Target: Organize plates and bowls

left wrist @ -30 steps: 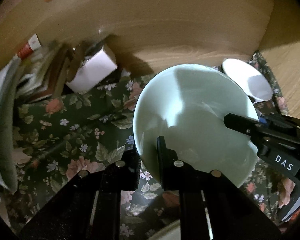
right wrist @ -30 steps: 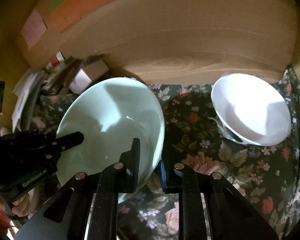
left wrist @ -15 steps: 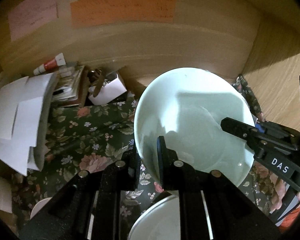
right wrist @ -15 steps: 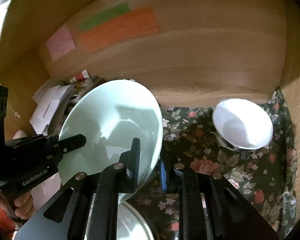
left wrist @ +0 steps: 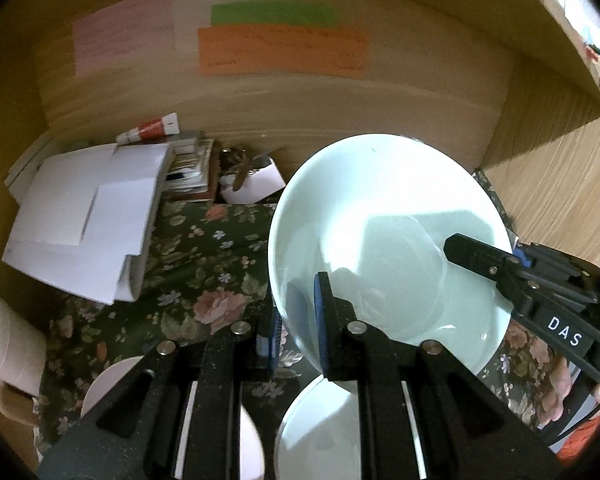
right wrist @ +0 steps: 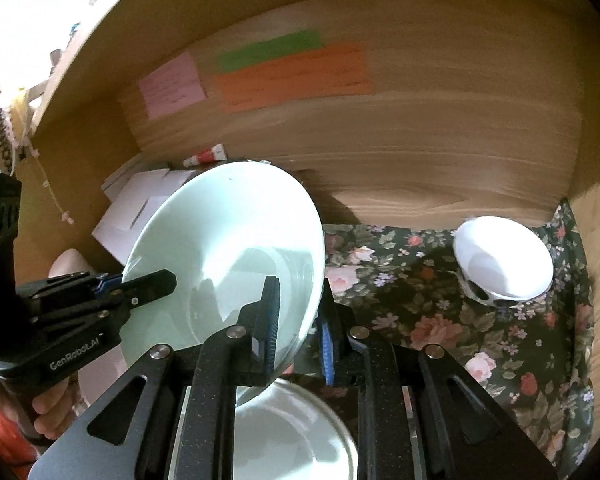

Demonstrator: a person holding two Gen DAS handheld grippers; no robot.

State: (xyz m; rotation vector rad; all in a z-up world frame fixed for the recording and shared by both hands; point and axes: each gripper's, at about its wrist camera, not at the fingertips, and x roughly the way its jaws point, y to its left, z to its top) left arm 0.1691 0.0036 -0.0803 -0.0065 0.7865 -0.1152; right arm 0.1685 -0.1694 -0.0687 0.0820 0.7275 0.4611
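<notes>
Nearest the left wrist camera, the left gripper [left wrist: 296, 320] is clenched on the near-left rim of a pale green bowl [left wrist: 388, 240], 1 finger outside the wall and 1 inside. In the right wrist view the right gripper [right wrist: 298, 316] is clamped the same way on the bowl's [right wrist: 228, 256] opposite rim. Each gripper shows in the other's view, reaching in from the side: the right one [left wrist: 480, 256] with its upper finger lying over the rim, the left one [right wrist: 140, 284] likewise. The bowl is held between the 2 grippers, tilted, clear of the floral cloth [left wrist: 204, 272]. Directly beneath it sits a plate [right wrist: 296, 436], partly hidden by the gripper bodies. A second pale dish [left wrist: 112, 376] lies at the lower left of the left view.

Farther off on the cloth [right wrist: 440, 308], well apart to the right, stands a white bowl [right wrist: 504, 260] with dark spots on its outside. To the left, a stack of white papers [left wrist: 88, 216] rests at the cloth's edge, with a red-and-white tube [left wrist: 152, 130] behind it against the wooden back wall [left wrist: 340, 104]. On that wall hang 3 notes: pink [right wrist: 171, 85], green [right wrist: 270, 51] and orange [right wrist: 296, 76].
</notes>
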